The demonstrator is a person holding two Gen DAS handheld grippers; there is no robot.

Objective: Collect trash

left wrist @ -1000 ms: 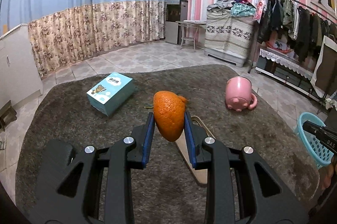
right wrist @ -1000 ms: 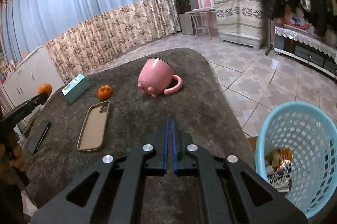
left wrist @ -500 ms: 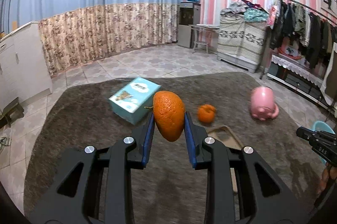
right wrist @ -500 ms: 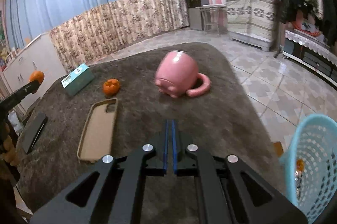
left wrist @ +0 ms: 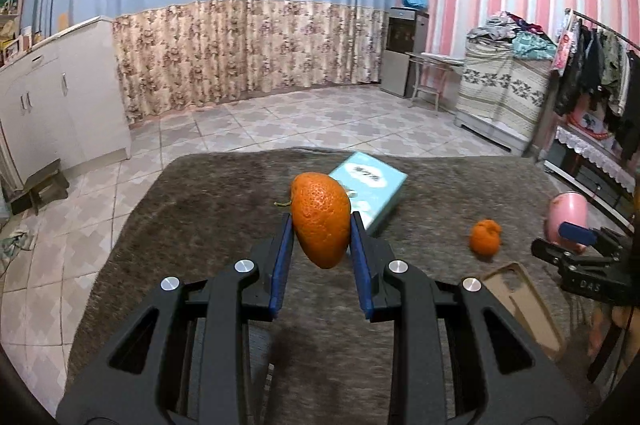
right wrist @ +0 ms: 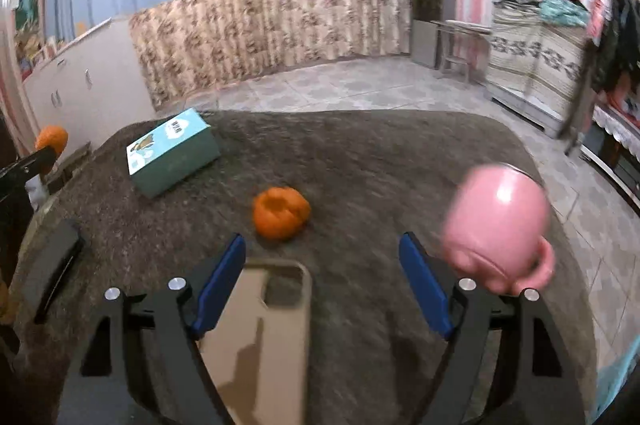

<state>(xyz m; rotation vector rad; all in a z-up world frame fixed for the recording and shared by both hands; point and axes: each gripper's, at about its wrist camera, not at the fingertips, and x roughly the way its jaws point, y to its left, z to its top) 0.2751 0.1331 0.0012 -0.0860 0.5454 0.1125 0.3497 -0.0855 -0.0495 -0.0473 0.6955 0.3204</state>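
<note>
left gripper (left wrist: 321,225) up off the surface (left wrist: 208,209), jaws clamped on a whole orange (left wrist: 321,219), blue pads pressed to both its sides, the fruit standing tall between them with a bit of stem poking out to the left. in the right wrist view that same orange shows small at the far left edge, pinched at the tip of the left gripper.

right gripper (right wrist: 323,251), jaws spread wide and holding nothing, low over the brown fuzzy surface. just ahead of them, a little left of centre, sits the orange peel (right wrist: 281,212), a hollowed cup of skin lying on the surface. from the left wrist view the peel is over to the right, near the right gripper's tip.

under the right gripper's left finger lies a tan phone case (right wrist: 262,337), camera cutout facing up. a pink mug (right wrist: 498,227) lies tipped on its side just right of the right finger, blurred, handle toward the near right. a teal box (right wrist: 172,155) rests farther back on the left, and a dark phone (right wrist: 52,275) lies flat near the left edge.
</note>
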